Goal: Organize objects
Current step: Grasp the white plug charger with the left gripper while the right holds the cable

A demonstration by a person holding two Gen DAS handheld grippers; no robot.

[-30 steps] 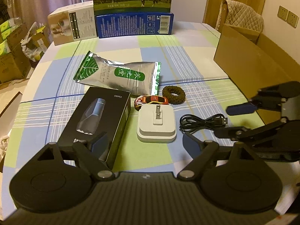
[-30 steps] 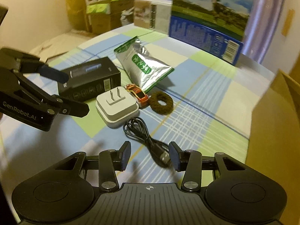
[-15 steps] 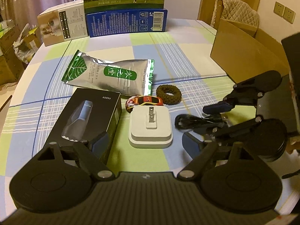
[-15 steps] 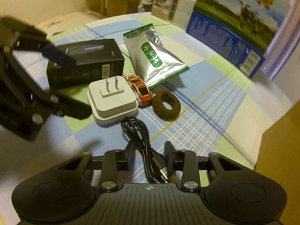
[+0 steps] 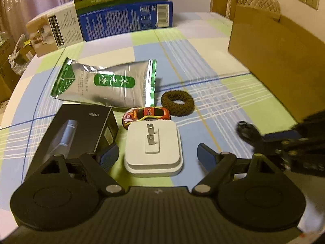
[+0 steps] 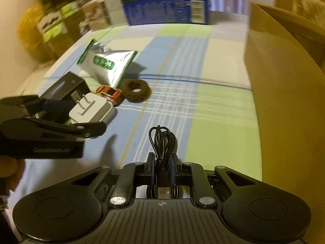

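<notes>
While a second ago it lay loose on the cloth, the USB cable sits pinched in the right gripper, bottom centre | left gripper spread above white charger | cardboard box at right edge, likely destination.

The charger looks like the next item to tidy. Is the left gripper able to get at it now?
Probably yes. The left gripper is open, its fingers either side of the white charger, with nothing between; the black box sits close beside.
</notes>
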